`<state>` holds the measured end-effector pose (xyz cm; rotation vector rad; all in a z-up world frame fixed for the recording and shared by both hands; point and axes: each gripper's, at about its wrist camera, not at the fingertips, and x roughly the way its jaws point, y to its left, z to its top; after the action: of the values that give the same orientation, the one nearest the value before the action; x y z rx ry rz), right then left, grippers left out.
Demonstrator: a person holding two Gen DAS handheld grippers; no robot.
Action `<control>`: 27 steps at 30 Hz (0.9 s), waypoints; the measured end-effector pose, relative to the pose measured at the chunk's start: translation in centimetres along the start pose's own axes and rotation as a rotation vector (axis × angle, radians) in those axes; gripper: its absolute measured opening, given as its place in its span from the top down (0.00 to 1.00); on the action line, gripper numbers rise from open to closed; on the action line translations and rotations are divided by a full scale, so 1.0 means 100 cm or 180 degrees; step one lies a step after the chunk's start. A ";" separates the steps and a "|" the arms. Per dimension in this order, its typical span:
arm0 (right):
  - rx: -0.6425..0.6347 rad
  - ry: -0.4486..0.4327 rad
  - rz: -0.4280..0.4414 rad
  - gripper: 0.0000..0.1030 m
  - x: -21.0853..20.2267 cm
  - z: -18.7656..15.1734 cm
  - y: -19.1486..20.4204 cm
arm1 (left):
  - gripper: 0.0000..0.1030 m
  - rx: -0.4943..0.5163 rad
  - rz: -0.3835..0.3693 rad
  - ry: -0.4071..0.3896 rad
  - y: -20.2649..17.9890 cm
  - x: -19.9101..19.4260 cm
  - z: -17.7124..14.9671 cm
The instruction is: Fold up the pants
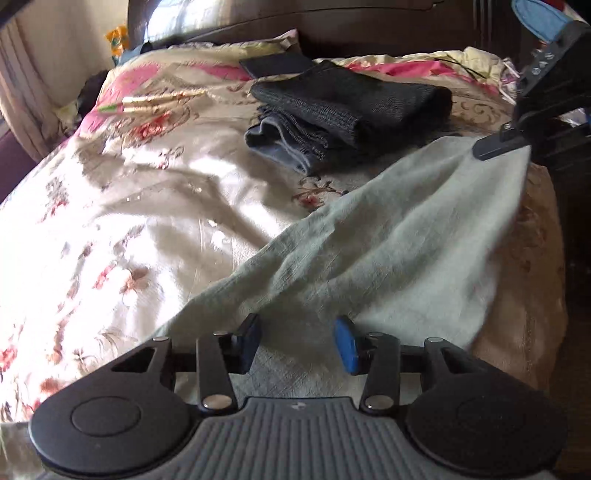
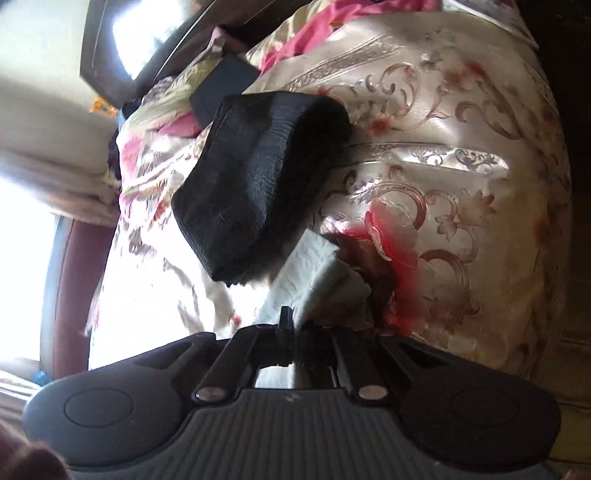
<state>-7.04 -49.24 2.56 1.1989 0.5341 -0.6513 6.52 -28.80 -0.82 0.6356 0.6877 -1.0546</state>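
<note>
The pale grey-green pants (image 1: 369, 236) lie slack across the floral bed cover, running from the near edge to the far right. My left gripper (image 1: 298, 341) is over their near end, open. Its black pad and its blue pad (image 1: 345, 345) stand apart, with cloth beneath them and nothing pinched. At the far right, my right gripper (image 1: 482, 150) is shut on the far corner of the pants and holds it raised. In the right wrist view that gripper (image 2: 290, 326) has its fingers together, and a fold of the pale pants (image 2: 314, 280) comes out just past them.
A stack of folded clothes, a black garment (image 1: 354, 99) on a blue-grey one (image 1: 280, 144), sits on the bed cover (image 1: 129, 206) behind the pants; the black garment (image 2: 258, 177) fills the middle of the right wrist view. A dark headboard (image 1: 369, 29) and pillows are behind. The bed edge drops at the right.
</note>
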 end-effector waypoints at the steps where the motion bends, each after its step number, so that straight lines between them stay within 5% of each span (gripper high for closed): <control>1: -0.0089 -0.0032 0.0042 0.96 -0.002 -0.002 0.009 | 0.44 -0.0016 0.0013 -0.0015 0.002 -0.005 -0.002; 9: -0.1496 0.0428 0.0645 0.96 0.014 -0.063 0.147 | 0.44 -0.0667 0.0339 0.0103 0.050 -0.058 -0.055; 15: -0.2745 0.1064 0.1037 0.96 0.059 -0.190 0.239 | 0.44 -0.1238 0.0803 0.0247 0.107 -0.113 -0.129; 22: -0.3342 0.1751 0.1465 0.96 0.081 -0.330 0.278 | 0.44 -0.1773 0.1256 0.0364 0.152 -0.167 -0.211; 27: -0.4093 0.1808 0.1737 0.96 0.067 -0.422 0.302 | 0.38 -0.2158 0.1291 0.0229 0.163 -0.192 -0.253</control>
<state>17.49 -3.23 6.24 0.2132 0.8514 0.5241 10.18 6.63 0.18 0.2029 0.8753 -0.3790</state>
